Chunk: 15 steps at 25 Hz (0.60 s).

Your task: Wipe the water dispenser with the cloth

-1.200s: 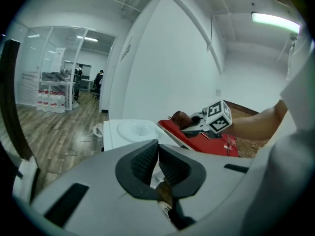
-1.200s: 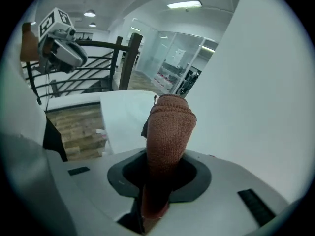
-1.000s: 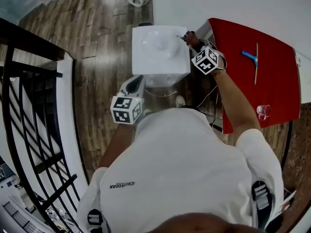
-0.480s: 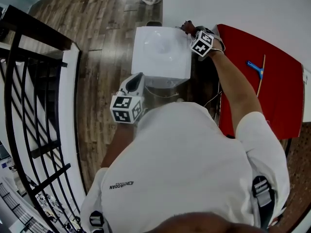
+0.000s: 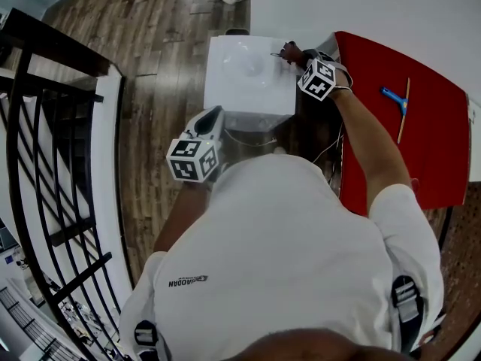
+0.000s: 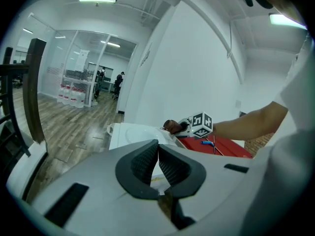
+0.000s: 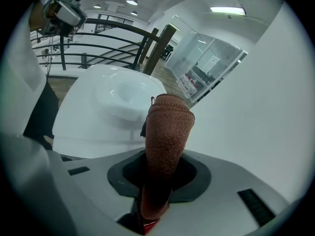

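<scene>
The right hand-held gripper [image 5: 299, 57], clamped on the cloth [image 7: 167, 127], has shifted only slightly at the water dispenser's [image 5: 248, 81] rear right corner, indicating local wiping there; the left hand-held gripper [image 6: 158, 163] is closed and empty.

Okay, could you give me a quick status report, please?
Right gripper shut on brown terry cloth, at white water dispenser's top corner. Left gripper shut, empty. Nothing blocking.

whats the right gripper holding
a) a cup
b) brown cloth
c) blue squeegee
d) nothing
b: the right gripper has its jaws clamped on a brown cloth, which sticks out toward the white dispenser.
</scene>
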Each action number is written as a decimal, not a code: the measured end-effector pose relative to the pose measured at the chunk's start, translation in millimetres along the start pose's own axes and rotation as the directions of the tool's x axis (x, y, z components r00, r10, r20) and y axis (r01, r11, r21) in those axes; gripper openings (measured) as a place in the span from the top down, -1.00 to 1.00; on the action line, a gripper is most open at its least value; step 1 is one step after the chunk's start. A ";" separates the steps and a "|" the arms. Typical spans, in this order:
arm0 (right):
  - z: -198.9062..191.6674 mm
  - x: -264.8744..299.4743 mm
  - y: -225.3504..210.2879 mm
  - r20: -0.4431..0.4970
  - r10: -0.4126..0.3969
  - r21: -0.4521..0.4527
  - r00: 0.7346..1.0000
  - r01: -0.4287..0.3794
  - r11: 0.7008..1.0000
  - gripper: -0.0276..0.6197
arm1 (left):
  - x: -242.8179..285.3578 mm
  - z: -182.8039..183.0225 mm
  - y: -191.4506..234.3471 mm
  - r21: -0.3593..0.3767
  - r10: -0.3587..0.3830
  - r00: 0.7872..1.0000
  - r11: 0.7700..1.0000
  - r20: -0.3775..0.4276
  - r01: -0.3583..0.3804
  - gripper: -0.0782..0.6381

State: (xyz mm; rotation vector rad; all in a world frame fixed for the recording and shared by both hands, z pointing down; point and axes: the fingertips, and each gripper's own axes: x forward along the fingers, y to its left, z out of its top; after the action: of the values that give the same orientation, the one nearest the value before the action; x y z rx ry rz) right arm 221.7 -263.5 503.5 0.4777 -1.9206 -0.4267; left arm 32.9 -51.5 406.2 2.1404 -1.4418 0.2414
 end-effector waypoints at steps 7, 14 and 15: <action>5.6 -29.2 50.5 0.020 0.018 -0.017 1.000 -0.017 1.000 0.69 | -0.4 0.1 0.4 0.051 -0.066 0.997 0.996 -0.038 0.068 0.78; 9.6 -53.5 91.2 0.009 0.023 -0.050 1.000 -0.023 0.999 0.69 | -3.3 -4.2 -3.3 0.096 -0.117 0.991 0.988 -0.070 0.124 0.78; 9.1 -56.0 96.6 0.004 0.026 -0.051 1.000 -0.026 0.998 0.69 | -3.8 -4.8 -3.0 0.097 -0.120 0.990 0.987 -0.073 0.127 0.78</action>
State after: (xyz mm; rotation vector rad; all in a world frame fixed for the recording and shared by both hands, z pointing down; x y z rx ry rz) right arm 220.5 -151.5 504.6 0.4185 -1.9142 -0.4595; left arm 34.8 -45.1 407.5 2.2714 -1.2789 0.3425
